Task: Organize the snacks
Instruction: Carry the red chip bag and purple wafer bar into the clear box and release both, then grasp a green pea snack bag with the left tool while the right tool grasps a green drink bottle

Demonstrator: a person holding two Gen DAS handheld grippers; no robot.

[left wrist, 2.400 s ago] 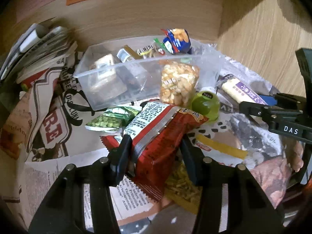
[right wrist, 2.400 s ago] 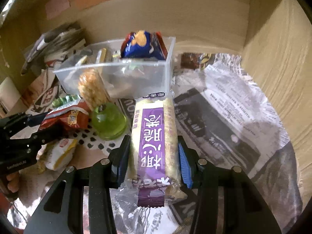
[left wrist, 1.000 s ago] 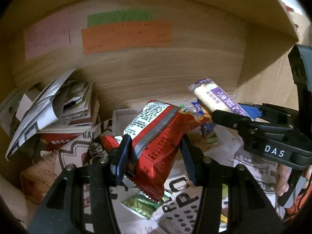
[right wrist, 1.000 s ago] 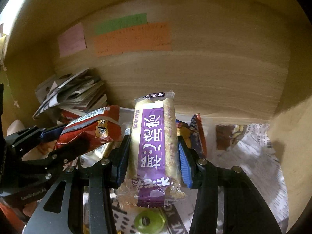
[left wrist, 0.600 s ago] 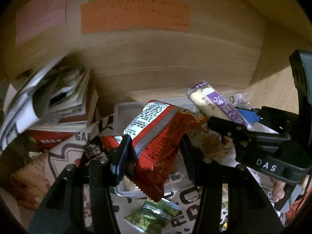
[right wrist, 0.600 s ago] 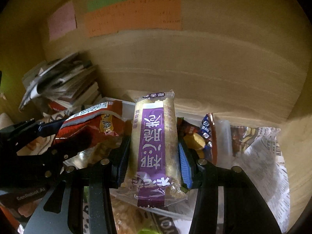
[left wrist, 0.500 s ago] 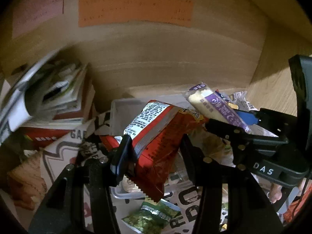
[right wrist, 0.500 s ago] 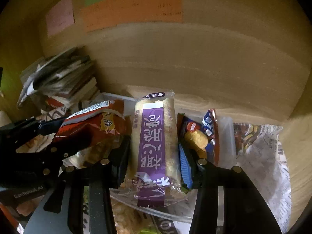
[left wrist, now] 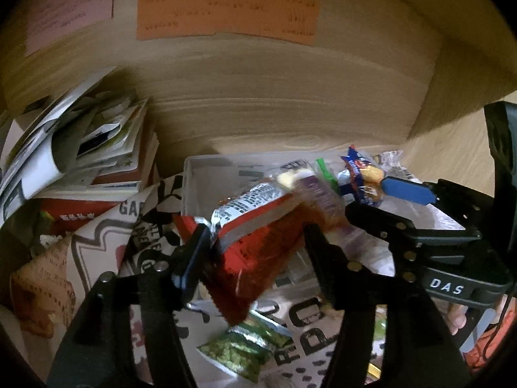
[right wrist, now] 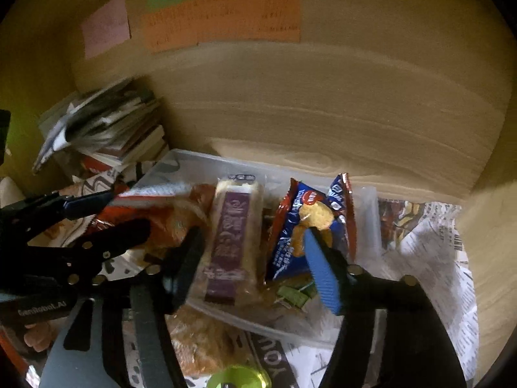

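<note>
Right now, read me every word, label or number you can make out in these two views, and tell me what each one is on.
"DAS": white label on the black right gripper.
"GenRobot.AI": white print on the black left gripper.
"YOU": printed newspaper sheet, cut off.
Orange paper note: handwriting too blurred.
Purple-striped snack bar: characters blurred.
Red snack packet: small print unreadable.

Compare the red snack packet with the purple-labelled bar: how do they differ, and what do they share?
1. The red snack packet is wide and flat, with a silver strip; the purple-labelled bar is narrow and pale.
2. The packet fills the gap of the left claw; the bar sits loose in the wide-spread right claw.

Shared: both are blurred and sit over the clear tub.
</note>
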